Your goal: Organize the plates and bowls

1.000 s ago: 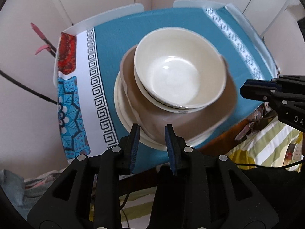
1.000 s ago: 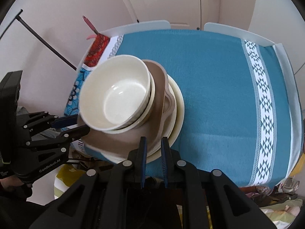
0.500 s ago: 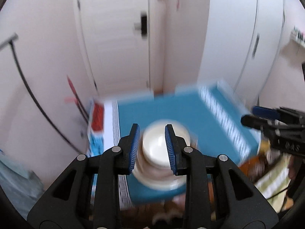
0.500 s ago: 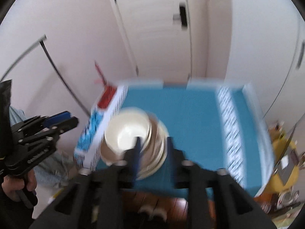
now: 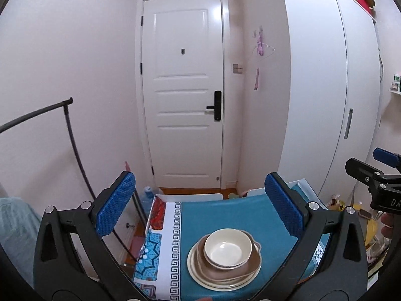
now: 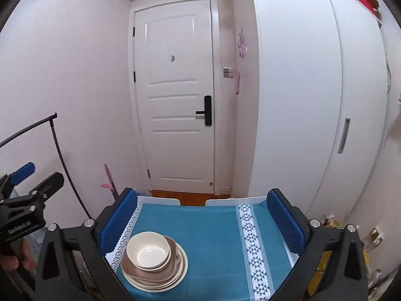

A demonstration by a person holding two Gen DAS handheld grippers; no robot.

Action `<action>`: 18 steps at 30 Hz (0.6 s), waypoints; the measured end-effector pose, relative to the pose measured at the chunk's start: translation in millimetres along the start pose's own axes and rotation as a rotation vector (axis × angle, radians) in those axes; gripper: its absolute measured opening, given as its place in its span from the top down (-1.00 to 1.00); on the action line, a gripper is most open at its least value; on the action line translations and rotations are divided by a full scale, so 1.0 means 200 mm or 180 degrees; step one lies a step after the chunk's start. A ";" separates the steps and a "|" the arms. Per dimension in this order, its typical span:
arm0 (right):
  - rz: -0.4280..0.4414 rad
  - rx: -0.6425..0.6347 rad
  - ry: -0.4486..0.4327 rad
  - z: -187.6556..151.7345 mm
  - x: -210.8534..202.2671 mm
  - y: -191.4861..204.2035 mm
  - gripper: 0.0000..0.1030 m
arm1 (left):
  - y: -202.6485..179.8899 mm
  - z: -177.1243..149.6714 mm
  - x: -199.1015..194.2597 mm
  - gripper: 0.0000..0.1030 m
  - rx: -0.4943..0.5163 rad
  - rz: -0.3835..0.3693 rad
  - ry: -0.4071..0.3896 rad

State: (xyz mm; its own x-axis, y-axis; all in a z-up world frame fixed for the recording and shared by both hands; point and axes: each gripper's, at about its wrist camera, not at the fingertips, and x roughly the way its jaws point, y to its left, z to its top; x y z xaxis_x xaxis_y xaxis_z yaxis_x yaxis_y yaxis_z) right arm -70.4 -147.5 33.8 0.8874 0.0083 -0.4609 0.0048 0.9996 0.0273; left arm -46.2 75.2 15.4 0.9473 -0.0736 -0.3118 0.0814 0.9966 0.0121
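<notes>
Both grippers, left (image 5: 200,207) and right (image 6: 201,219), now hang above the desk (image 5: 225,213), higher than before. Their jaws, narrow earlier, are opening wide and hold nothing. The stack (image 5: 224,258) sits unchanged.

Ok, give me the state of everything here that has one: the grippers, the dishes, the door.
Left gripper: jaws opening wide, nothing between them.
Right gripper: jaws opening wide, nothing between them.
Cream bowl: upright, empty, top of stack.
Brown dish: under the bowl.
Cream plates: stacked at bottom.
Door: closed.

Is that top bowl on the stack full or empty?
Empty: the top bowl shows a bare cream inside, sitting upright on the stacked plates.
</notes>
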 end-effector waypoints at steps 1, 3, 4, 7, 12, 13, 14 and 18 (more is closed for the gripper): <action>0.0006 0.0013 0.0004 0.00 0.00 0.00 -0.99 | 0.00 0.00 -0.01 -1.00 0.0000 0.0004 0.0000; 0.0006 0.0034 0.0001 -0.01 -0.01 0.00 -0.99 | 0.00 -0.01 -0.06 -1.00 -0.0001 0.0021 -0.0013; 0.0005 0.0044 -0.0001 0.00 -0.02 0.00 -0.99 | 0.00 -0.02 -0.08 -1.00 0.0002 0.0027 -0.0020; -0.0010 0.0067 -0.0002 0.00 -0.03 0.00 -0.99 | -0.02 -0.02 -0.10 -1.00 0.0028 0.0054 -0.0039; -0.0034 0.0070 -0.0004 -0.01 -0.04 0.01 -0.99 | -0.02 -0.02 -0.12 -1.00 0.0023 0.0047 -0.0047; -0.0031 0.0074 -0.0003 -0.01 -0.04 0.01 -0.99 | -0.02 -0.02 -0.12 -1.00 0.0026 0.0057 -0.0052; -0.0028 0.0074 -0.0003 -0.01 -0.04 0.01 -0.99 | -0.03 -0.02 -0.12 -1.00 0.0033 0.0059 -0.0057; -0.0036 0.0068 0.0006 -0.01 -0.04 0.00 -0.99 | -0.03 -0.01 -0.14 -1.00 0.0033 0.0070 -0.0067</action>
State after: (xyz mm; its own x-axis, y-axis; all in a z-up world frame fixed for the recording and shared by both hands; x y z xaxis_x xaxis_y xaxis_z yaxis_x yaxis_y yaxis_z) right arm -78.5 -146.7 34.9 0.8864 -0.0029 -0.4628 0.0246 0.9989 0.0409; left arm -73.8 72.4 21.9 0.9551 -0.0526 -0.2915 0.0637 0.9976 0.0286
